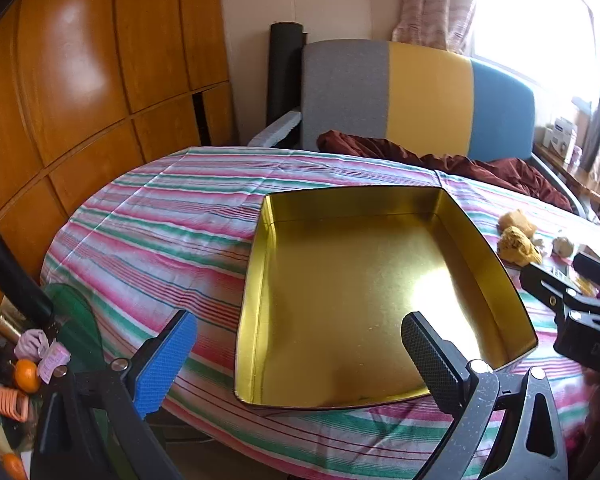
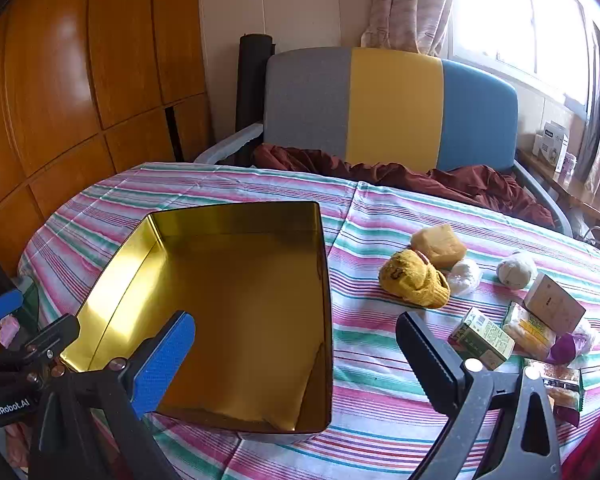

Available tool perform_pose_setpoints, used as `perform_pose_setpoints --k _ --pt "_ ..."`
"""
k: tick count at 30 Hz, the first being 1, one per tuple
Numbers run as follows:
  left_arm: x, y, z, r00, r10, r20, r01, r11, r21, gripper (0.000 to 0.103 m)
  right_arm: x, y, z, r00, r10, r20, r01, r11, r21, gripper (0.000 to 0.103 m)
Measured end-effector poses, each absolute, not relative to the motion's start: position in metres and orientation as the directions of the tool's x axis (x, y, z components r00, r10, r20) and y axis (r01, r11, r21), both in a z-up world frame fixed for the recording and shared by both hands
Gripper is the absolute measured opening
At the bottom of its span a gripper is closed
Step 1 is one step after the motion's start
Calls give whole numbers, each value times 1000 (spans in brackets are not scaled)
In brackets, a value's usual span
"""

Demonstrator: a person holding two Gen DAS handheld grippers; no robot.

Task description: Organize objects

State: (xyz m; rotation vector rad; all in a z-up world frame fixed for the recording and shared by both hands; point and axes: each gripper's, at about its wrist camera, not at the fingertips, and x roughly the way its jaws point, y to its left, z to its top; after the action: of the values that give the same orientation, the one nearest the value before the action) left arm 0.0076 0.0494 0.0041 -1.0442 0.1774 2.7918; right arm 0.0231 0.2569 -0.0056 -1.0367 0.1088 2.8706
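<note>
Left gripper (image 1: 300, 360): jaws spread wide, holding nothing, poised over the tin's near edge.
Right gripper (image 2: 296, 364): likewise spread and empty, between tin and clutter.
Gold tin (image 2: 260, 304): one, empty, on the striped tablecloth (image 2: 228, 188).
Objects to organize: right of the tin, near together. One yellow knit hat (image 2: 416, 278), one yellow block (image 2: 440, 245), two pale balls, three small boxes, a few wrapped snacks.
Risk: crowded items may get knocked aside; the soft hat may slip from the grip.

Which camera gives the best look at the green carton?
The right wrist view: the green carton lies in plain sight on the striped cloth, beside other packets. In the left wrist view it is hidden behind the other tool.
</note>
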Motion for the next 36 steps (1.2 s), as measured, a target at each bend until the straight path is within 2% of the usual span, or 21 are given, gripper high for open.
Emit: perform_pose_setpoints --k 16,26,36 --pt "19 80 11 -767 120 -631 -271 -951 148 103 33 300 4 -779 110 -617 -193 -979 68 102" --pt "22 93 10 -756 162 -634 -328 -932 153 103 46 371 20 -768 213 -603 -343 -933 107 102" --pt "21 114 5 -716 223 -661 -400 -907 127 103 79 462 28 -731 296 -615 -515 -830 213 102"
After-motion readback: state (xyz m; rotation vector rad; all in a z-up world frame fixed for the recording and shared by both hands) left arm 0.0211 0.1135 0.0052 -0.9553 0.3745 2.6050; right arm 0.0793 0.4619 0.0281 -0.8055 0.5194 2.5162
